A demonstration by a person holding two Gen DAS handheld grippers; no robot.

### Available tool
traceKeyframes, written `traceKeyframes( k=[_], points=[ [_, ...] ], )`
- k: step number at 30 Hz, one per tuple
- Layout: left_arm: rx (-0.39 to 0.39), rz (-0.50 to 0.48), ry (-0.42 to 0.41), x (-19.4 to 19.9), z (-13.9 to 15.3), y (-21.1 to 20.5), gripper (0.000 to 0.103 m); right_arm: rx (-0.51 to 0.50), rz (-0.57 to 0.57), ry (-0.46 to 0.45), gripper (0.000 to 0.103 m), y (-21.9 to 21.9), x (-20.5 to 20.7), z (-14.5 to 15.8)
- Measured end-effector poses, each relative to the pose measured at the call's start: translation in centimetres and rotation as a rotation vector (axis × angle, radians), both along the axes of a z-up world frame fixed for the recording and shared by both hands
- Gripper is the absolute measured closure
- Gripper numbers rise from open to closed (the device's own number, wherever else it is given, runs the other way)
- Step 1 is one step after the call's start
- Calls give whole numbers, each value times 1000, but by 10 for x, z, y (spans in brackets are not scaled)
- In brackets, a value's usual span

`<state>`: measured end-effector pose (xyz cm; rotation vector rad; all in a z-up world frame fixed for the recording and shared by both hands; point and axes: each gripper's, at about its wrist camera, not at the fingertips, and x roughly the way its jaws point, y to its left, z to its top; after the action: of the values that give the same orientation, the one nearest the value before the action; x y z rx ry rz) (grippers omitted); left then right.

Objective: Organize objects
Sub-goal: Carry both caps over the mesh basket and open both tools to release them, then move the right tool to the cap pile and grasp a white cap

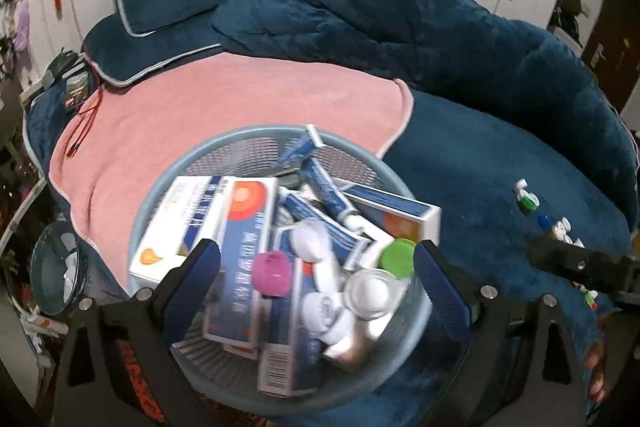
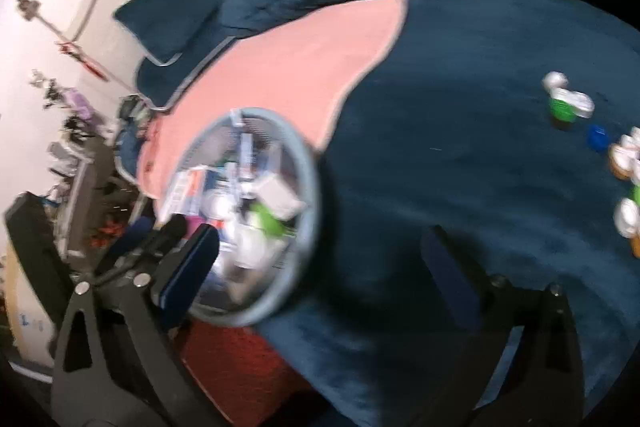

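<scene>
the left gripper [image 1: 316, 263] is held spread wide over the mesh basket [image 1: 248, 143] of boxes; the right gripper [image 2: 320, 259] is also spread wide, nothing gripped.

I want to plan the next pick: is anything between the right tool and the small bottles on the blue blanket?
Nothing visible. The right tool is open and empty, and only bare blue blanket lies between it and the small bottles.

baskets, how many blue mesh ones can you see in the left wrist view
2: one large basket on the bed, full of boxes and bottles, under the left gripper; a smaller basket lower left, off the bed.
</scene>
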<state>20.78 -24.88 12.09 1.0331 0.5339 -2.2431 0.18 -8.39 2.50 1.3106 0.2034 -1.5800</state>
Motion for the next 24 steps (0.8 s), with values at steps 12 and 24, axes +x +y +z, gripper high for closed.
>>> traceKeyframes(
  k=[12, 24],
  points=[
    [-18, -134, -21, -45, 5, 60, 5, 77, -119, 47, 0, 68, -42, -5],
    [-11, -315, -83, -98, -10, 136, 4, 125, -305, 49, 0, 161, -92, -20]
  ],
)
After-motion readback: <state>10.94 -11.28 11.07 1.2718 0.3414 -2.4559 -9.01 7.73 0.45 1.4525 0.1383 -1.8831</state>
